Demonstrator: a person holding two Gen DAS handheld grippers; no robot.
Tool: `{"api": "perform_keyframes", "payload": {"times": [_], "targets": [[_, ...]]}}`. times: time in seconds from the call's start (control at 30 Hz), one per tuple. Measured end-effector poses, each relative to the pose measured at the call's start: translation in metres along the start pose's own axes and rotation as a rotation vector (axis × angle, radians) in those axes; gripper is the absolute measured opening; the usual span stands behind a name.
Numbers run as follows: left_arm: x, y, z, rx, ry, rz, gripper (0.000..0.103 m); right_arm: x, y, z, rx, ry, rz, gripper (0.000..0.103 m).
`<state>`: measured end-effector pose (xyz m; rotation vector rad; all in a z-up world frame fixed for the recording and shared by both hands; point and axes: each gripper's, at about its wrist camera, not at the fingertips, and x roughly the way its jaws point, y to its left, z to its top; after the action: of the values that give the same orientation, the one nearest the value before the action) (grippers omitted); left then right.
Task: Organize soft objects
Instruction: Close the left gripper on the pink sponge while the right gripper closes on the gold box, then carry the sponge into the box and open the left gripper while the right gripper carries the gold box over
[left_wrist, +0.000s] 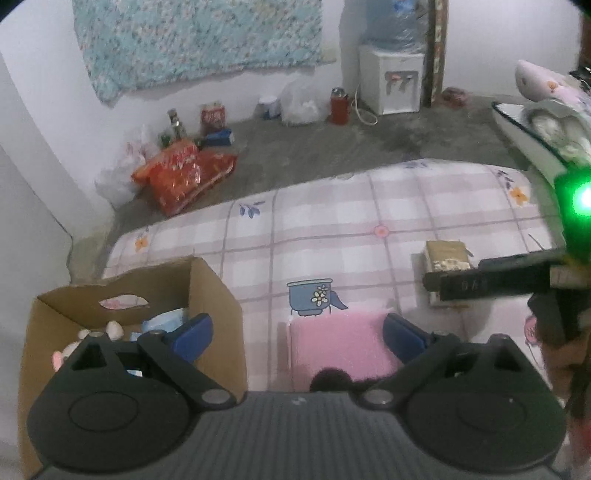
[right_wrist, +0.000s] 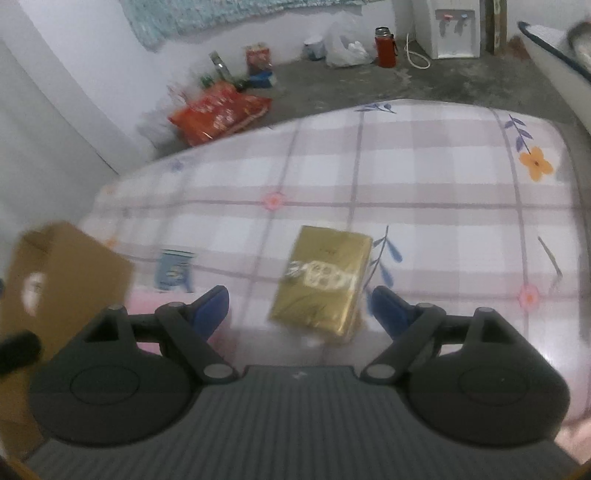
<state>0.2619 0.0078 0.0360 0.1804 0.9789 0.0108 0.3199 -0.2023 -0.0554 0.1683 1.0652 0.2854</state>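
Left wrist view: the left claw (left_wrist: 297, 334) is hovering with its blue fingers (left_wrist: 194, 334) spread wide and holding nothing, above a bed (left_wrist: 369, 221) covered in a checked, flower-printed sheet. A pink soft pad (left_wrist: 341, 341) is lying flat on the bed between the two fingers, its near edge hidden behind the claw body. An open cardboard box (left_wrist: 218, 295) is standing on the bed at the left, just beside the pad, and is holding a small plush toy (left_wrist: 74, 350) and a light blue item (left_wrist: 166, 319) that is too blurred to identify. A gold packet (left_wrist: 445, 254) is lying farther right on the sheet, partly covered by the dark body of the other tool. Red packages (left_wrist: 181, 177) are sitting on the concrete floor beyond the bed, and a water dispenser (left_wrist: 393, 79) is standing against the far wall. Right wrist view: the right claw (right_wrist: 299, 308) is likewise hovering with its fingers (right_wrist: 388, 308) spread apart and empty. The gold packet (right_wrist: 325, 280) is resting on the bed (right_wrist: 443, 177) just ahead, roughly between the fingertips. The cardboard box (right_wrist: 66, 273) is appearing blurred at the left, with a strip of the pink soft pad (right_wrist: 147, 299) showing beside it.
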Motion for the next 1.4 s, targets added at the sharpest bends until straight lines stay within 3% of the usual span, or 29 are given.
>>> {"api": "perform_keyframes", "payload": {"times": [0.13,0.27,0.37,0.57,0.73,0.9,1.0,1.2,1.27,1.4], "targets": [[0.024,0.003,0.012,-0.030,0.073,-0.033,0.099,0.022,-0.002,-0.002,-0.025,-0.003,-0.007,0.081],[0.053,0.001,0.018,-0.057,0.175,-0.081,0.099,0.020,-0.011,-0.008,-0.055,-0.024,0.000,0.059],[0.076,-0.003,0.019,-0.057,0.263,-0.116,0.100,0.007,-0.025,-0.016,-0.025,-0.018,0.003,0.058],[0.114,-0.015,0.017,0.002,0.386,-0.109,0.101,-0.022,-0.055,-0.048,0.075,-0.031,0.058,0.058],[0.137,-0.020,0.017,0.032,0.482,-0.171,0.103,-0.029,-0.066,-0.064,0.129,-0.058,0.107,0.058],[0.150,-0.024,0.013,0.028,0.519,-0.190,0.103,-0.031,-0.074,-0.066,0.164,-0.067,0.136,0.059],[0.158,-0.030,0.012,0.054,0.532,-0.161,0.103,-0.031,-0.073,-0.067,0.161,-0.075,0.142,0.059],[0.148,-0.034,0.013,0.064,0.466,-0.166,0.094,-0.033,-0.071,-0.071,0.141,-0.100,0.140,0.055],[0.140,-0.033,0.016,0.059,0.436,-0.167,0.084,-0.034,-0.071,-0.073,0.141,-0.105,0.142,0.055],[0.120,-0.025,0.021,0.024,0.371,-0.200,0.083,-0.043,-0.071,-0.073,0.154,-0.121,0.164,0.054]]}}
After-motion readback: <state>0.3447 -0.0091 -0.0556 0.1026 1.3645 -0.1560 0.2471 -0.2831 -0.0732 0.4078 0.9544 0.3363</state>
